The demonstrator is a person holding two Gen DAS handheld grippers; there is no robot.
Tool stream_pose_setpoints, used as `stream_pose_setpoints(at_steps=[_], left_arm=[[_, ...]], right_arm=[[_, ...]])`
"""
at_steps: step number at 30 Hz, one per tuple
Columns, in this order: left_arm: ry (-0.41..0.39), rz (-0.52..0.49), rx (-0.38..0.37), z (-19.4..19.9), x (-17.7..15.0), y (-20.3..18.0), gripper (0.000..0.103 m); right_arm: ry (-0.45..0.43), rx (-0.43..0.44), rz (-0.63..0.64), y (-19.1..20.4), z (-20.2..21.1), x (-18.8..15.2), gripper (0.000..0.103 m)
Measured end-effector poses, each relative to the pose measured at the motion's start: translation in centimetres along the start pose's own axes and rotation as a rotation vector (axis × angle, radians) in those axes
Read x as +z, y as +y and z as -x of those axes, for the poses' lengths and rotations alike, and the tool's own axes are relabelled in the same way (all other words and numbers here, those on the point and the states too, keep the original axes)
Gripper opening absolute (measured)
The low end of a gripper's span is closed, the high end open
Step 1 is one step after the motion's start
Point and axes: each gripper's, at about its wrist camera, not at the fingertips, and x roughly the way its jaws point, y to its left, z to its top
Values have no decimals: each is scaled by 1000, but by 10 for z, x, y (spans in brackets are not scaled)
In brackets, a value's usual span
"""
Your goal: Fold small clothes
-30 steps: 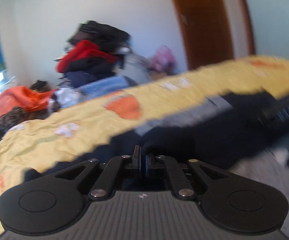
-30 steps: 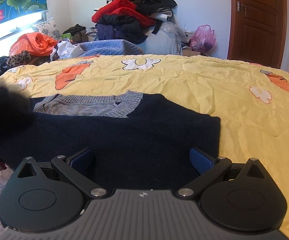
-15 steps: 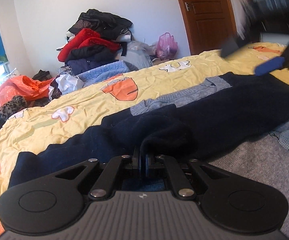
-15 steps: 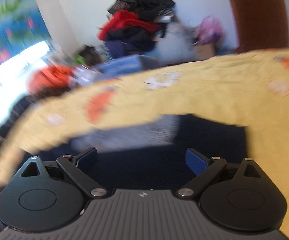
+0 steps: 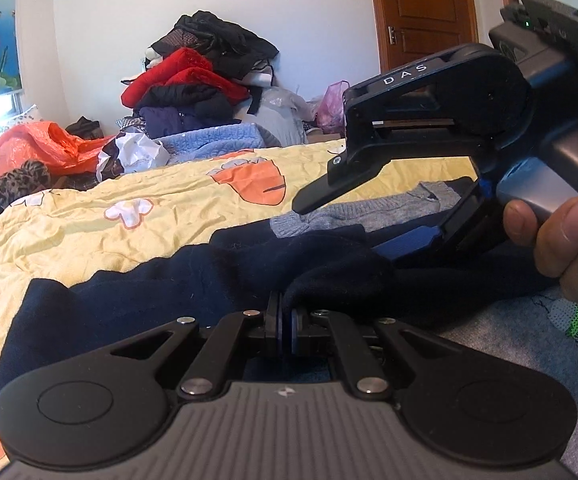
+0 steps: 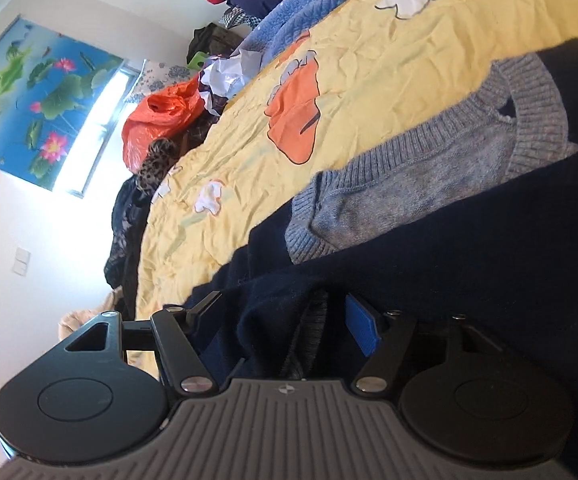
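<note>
Navy sweater (image 5: 193, 280) on the yellow bedspread (image 5: 89, 216) is soft, limp knit: left hand-held gripper (image 5: 282, 322) clamps a bunched fold, right hand-held gripper (image 6: 285, 316) is closing around its edge, so I grab doubled fabric.

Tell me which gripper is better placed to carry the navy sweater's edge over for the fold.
Left, probably. The left gripper is already shut on a bunched edge of the navy sweater. The right gripper is closing around another fold of it, but its blue pad does not yet press the cloth.
</note>
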Motion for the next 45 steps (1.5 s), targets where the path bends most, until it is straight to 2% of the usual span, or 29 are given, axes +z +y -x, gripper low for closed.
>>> stream_pose_setpoints(at_steps=[1,2,4,8,10,11,13,14,15,16,17,22,31,38,45], left_arm=[[-1,2,-2,0,0,0,4],[-2,4,-2,0,0,0,4],[-2,7,-3,-1,0,1,4],[8,12,-7,-3,0,2,5],[-2,32,-18,-1,0,5,6],[-10,48,-19,0,-1,8,11],[-31,94,-14,3,-2,15,34],[-42,120,-6,5,-2,18,67],[-62,146,4,8,-2,22,87],[-92,164,7,12,-3,24,90],[-109,172,1,15,-3,25,90],[-89,176,2,12,-2,25,90],[-64,192,-3,9,-2,28,90],[-53,191,-1,7,-1,28,90],[-42,188,0,5,-1,28,90]], right_arm=[[4,8,-6,-1,0,0,62],[13,6,-3,-1,-2,0,45],[41,-24,10,-1,-8,-1,28],[17,-27,47,0,-5,-5,18],[-13,-29,78,5,3,-4,17],[-24,-25,90,6,8,0,17],[-44,-12,108,8,21,6,17],[-54,-11,115,7,28,10,16],[-64,-13,119,4,37,13,16],[-76,-19,120,1,46,16,16],[-91,-27,120,-4,56,19,16],[-160,-79,78,-37,105,28,16],[-206,-185,87,-71,158,26,16],[-229,-230,66,-89,180,27,16],[-219,-258,21,-114,180,15,16]])
